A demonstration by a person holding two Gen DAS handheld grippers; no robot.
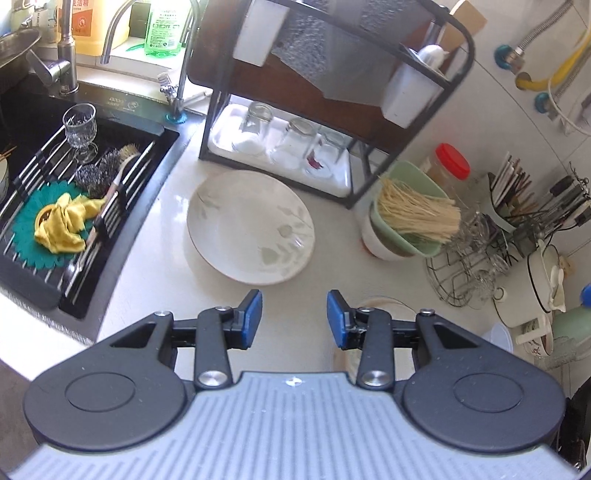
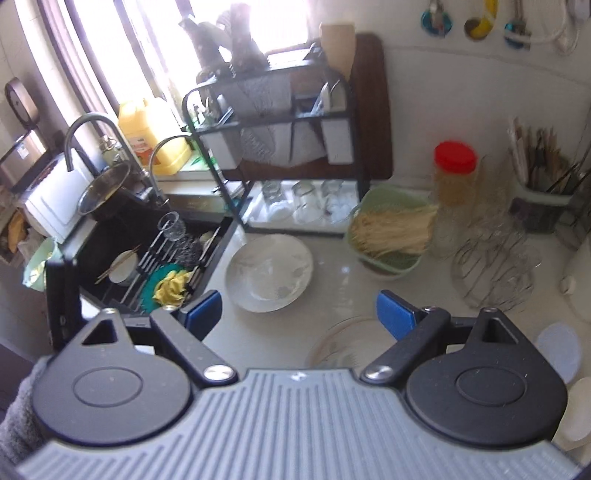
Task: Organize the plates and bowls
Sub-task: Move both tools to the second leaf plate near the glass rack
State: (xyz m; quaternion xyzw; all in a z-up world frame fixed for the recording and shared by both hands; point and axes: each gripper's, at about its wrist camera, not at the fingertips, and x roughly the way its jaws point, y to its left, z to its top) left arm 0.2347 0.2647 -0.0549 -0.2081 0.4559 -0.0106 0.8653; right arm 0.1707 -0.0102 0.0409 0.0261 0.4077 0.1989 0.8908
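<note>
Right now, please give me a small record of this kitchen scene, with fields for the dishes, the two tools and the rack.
plate: white plate flat on counter, beside sink
bowl: clear bowl on counter, near right tool
left tool: open, holds nothing
right tool: wide open, holds nothing
rack: black rack, upturned glasses on bottom tray

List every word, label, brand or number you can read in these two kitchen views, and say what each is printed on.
"洁精": partly cut off, on the yellow detergent jug by the window.
Green bottle: label print too small to read.
Sink rim logo: too blurred to read.
Orange label on the jug in the right wrist view: blurred, unreadable.
Nothing else legible.
</note>
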